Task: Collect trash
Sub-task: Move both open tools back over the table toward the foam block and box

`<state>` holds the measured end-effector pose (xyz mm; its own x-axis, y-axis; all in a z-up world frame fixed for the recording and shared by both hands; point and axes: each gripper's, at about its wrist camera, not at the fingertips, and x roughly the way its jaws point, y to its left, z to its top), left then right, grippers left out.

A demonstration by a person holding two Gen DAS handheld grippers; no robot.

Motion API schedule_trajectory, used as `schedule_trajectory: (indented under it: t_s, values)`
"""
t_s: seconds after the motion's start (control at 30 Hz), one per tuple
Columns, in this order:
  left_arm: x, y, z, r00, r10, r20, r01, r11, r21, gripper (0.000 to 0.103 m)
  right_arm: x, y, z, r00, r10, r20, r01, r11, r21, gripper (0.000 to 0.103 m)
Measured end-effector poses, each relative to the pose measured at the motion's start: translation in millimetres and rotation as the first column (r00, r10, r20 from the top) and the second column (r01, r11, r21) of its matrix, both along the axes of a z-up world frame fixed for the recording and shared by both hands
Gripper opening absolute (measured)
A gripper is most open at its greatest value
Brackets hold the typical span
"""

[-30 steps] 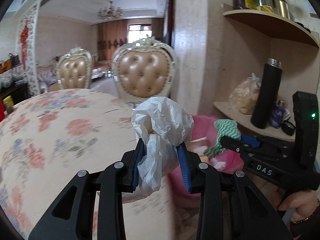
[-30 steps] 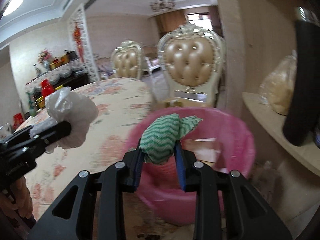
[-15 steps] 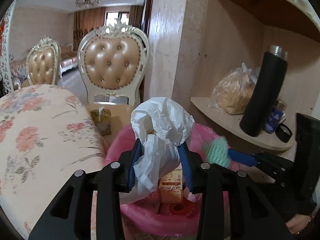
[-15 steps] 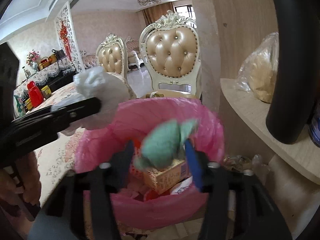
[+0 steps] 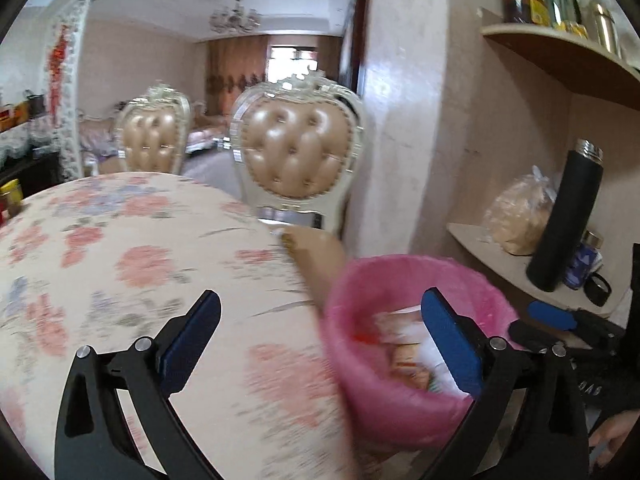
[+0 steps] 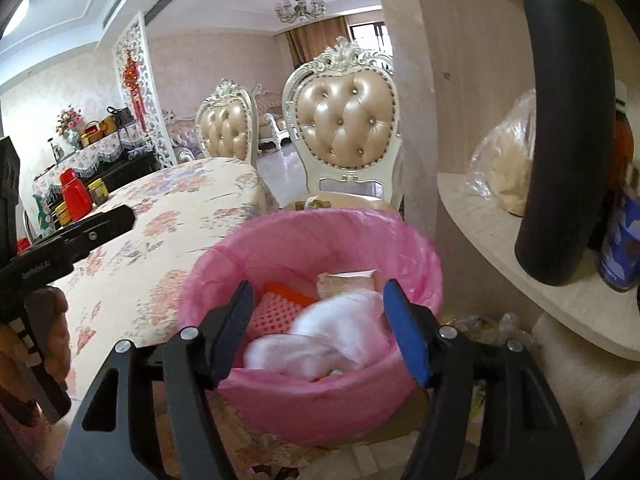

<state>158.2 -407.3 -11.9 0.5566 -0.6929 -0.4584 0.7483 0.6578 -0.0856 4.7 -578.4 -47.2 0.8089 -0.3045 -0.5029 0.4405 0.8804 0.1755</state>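
The pink-lined trash bin [image 6: 320,220] stands between the table and the shelf. A crumpled white plastic bag [image 6: 332,336] lies blurred inside it, on a cardboard box [image 6: 348,280] and pink foam [image 6: 272,312]. The green cloth does not show. My right gripper [image 6: 318,292] hangs over the bin's near rim, its jaws opening, and no pad touches anything. My left gripper [image 5: 318,304] is over the table edge just left of the bin [image 5: 400,392], jaws opening wide with nothing between them. Each gripper shows in the other's view: the right gripper [image 5: 552,316] and the left gripper [image 6: 80,232].
A floral tablecloth covers the round table [image 5: 120,260] on the left. Two padded chairs [image 5: 300,152] stand behind it. On the right, a wooden shelf [image 6: 500,240] carries a tall black flask [image 5: 560,220], a bagged loaf [image 5: 516,212] and a jar. A red bottle [image 6: 74,196] stands on the table.
The left gripper let go of the white bag, which dropped into the bin, and swung back left over the table. The right gripper released the green cloth and opened wider.
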Motion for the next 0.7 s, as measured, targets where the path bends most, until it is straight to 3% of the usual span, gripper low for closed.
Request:
schedule_trajectory:
  t_s: [0.23, 0.43, 0.7]
  values:
    - [-4, 78, 6, 0.991, 0.129, 0.043, -0.13, 0.991, 0.03, 0.096, 4, 44, 16, 0.998, 0.066, 0.015, -0.066, 0.998, -0.017, 0.065]
    - [-12, 146, 7, 0.97, 0.231, 0.079, -0.236, 0.97, 0.059, 0.096, 35, 113, 30, 0.977, 0.212, 0.016, -0.211, 0.977, -0.045, 0.065]
    - [-1, 256, 3, 0.905, 0.421, 0.063, -0.425, 0.903, 0.064, 0.096, 89, 220, 36, 0.914, 0.406, 0.001, -0.406, 0.912, -0.058, 0.067]
